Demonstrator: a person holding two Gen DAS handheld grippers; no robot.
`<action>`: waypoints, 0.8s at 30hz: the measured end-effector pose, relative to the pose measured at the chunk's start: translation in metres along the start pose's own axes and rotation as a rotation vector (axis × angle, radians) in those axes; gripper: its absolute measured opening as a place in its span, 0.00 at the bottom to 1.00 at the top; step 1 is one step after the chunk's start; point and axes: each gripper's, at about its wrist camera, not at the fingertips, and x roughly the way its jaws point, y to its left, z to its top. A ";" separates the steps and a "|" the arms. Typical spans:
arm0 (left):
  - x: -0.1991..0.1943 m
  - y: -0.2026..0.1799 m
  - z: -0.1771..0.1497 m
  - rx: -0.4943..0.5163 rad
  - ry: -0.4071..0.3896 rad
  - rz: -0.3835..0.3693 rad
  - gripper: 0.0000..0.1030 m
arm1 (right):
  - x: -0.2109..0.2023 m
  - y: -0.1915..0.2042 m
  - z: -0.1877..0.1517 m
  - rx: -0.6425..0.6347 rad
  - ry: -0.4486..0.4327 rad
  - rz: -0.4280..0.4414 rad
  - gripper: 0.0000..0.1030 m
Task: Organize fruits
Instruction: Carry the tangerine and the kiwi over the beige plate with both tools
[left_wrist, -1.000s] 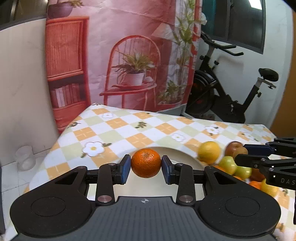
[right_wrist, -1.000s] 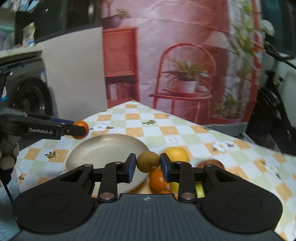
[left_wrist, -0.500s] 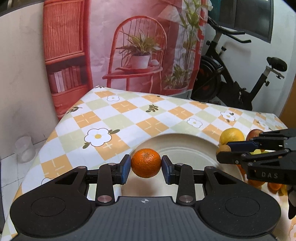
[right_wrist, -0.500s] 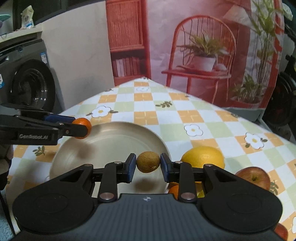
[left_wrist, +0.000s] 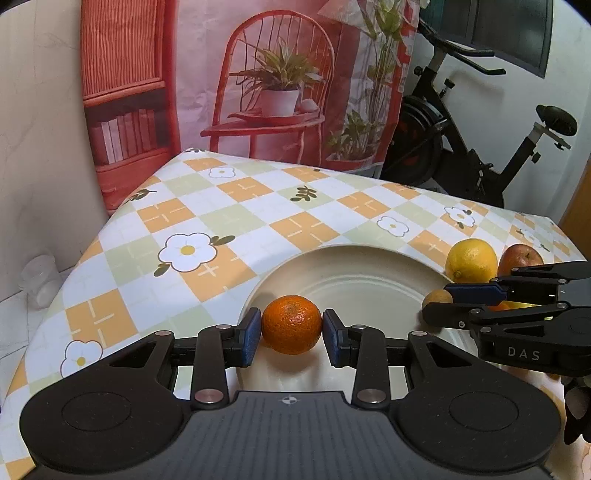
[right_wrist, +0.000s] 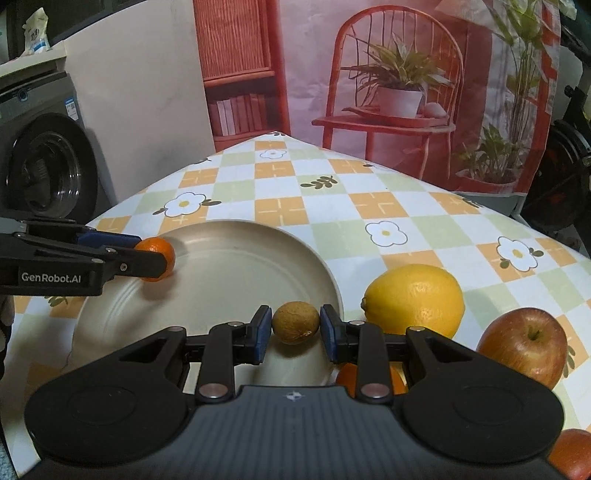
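My left gripper is shut on a small orange mandarin, held low over the near left rim of a cream plate. In the right wrist view that mandarin shows at the plate's left edge in the left gripper. Between the blue pads of my right gripper sits a small brown round fruit, gripped shut above the plate's right rim. The left wrist view shows the right gripper and that brown fruit at the plate's right side.
A lemon and a red apple lie right of the plate on the chequered flower tablecloth, with orange fruits partly hidden under the right gripper. The table's far edge drops off; an exercise bike stands behind.
Both grippers have come down and forward toward the plate, each still holding its fruit. The plate now looks larger and closer in both views.
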 end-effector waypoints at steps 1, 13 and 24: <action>0.002 0.001 0.001 0.000 0.004 0.000 0.37 | 0.001 0.000 0.000 -0.002 0.001 0.000 0.30; 0.007 0.002 0.001 -0.008 0.019 0.008 0.38 | 0.005 0.003 -0.001 0.001 0.003 -0.006 0.31; 0.007 0.001 0.001 -0.012 0.027 0.012 0.39 | 0.007 0.003 -0.001 -0.004 0.006 -0.006 0.31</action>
